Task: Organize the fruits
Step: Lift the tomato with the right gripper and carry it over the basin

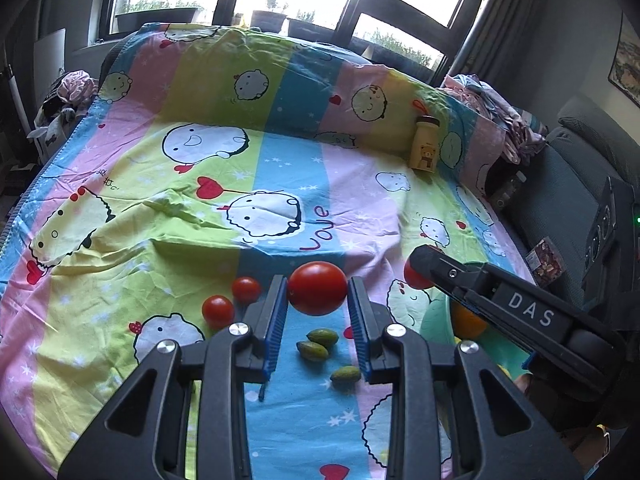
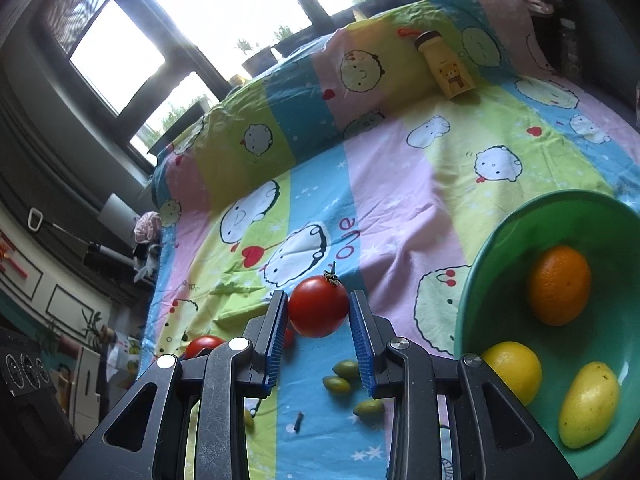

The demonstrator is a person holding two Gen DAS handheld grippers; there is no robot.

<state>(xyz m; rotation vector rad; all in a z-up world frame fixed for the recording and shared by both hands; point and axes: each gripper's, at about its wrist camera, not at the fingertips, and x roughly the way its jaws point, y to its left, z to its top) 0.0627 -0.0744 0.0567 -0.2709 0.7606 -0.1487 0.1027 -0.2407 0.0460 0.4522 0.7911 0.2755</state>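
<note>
While "DAS" marks the right tongs [image 1: 416, 276] and "Love" the bedsheet [image 1: 160, 240], each tongs grips one tomato. Left tongs [image 1: 318, 290] hold theirs [image 1: 317, 288] above three green fruits [image 1: 317, 344]; two tomatoes [image 1: 232, 300] lie at nine o'clock.

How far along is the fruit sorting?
Done: orange, lemon and mango sit in the green bowl. In hand: left gripper and right gripper each clamp a tomato. Left: two small tomatoes and three green fruits on the sheet.
</note>
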